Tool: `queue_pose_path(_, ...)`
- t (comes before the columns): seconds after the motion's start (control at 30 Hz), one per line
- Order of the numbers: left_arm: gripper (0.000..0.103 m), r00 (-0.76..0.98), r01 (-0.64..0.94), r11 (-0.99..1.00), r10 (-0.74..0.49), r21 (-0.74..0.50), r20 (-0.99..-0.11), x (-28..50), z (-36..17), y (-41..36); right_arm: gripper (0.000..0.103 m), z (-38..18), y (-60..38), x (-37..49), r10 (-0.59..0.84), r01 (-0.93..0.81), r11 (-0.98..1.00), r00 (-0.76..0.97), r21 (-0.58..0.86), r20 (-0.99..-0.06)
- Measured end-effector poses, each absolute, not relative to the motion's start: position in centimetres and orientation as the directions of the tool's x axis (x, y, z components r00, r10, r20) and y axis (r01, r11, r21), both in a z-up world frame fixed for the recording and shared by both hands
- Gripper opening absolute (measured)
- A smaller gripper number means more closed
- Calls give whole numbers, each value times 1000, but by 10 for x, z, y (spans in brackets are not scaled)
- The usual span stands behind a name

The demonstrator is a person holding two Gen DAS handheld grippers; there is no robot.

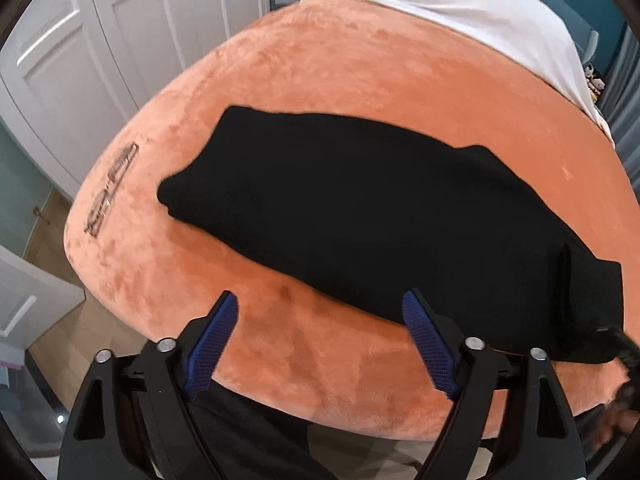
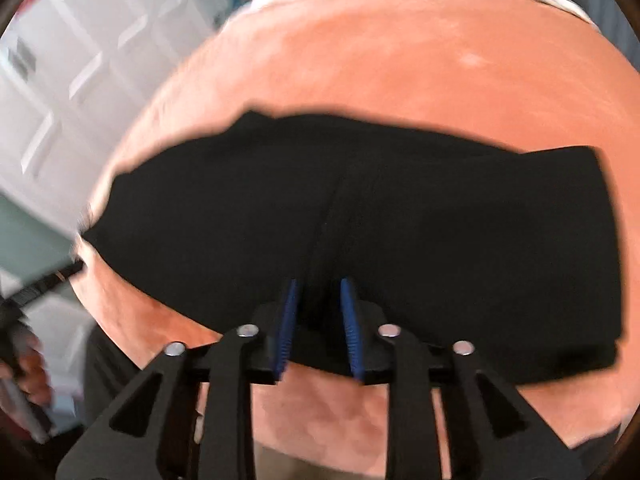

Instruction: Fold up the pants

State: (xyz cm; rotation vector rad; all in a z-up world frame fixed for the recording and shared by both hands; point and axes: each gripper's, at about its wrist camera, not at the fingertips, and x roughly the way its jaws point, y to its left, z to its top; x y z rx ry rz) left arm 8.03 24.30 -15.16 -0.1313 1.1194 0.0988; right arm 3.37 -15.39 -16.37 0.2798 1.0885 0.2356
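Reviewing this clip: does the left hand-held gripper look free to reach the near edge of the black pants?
Probably yes. The left hand-held gripper is open, just short of the black pants, with only bare orange blanket between.

This is a bedroom in a home. A big bed has a soft orange blanket (image 1: 320, 80) on it, with a white sheet (image 1: 460, 4) at the far end. Tall white closet doors (image 1: 80, 52) stand on the left, above a wooden floor (image 1: 56, 220).
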Motion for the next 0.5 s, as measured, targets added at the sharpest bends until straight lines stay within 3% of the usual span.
queue_pose_path(0.03, 87, 433, -149, 988, 20, -50, -901, 80, -153, 244, 52, -152, -172, 24, 297, -25, 944, 494, 328, -817)
queue_pose_path(0.1, 87, 409, -157, 987, 22, -47, -912, 82, -160, 244, 67, -136, -203, 5, 207, -10, 970, 556, 243, -805)
queue_pose_path(0.23, 87, 395, -159, 985, 1, -67, -919, 85, -162, 235, 69, -129, -199, -20, 105, -181, 984, 584, -3, -805)
queue_pose_path(0.47, 87, 409, -115, 992, -4, -56, -912, 82, -149, 211, 68, -169, -121, -13, 145, -431, 891, 566, -141, -812)
queue_pose_path(0.5, 87, 413, -112, 993, 4, -46, -911, 80, -146, 211, 64, -177, -114, -8, 135, -444, 881, 563, -161, -815)
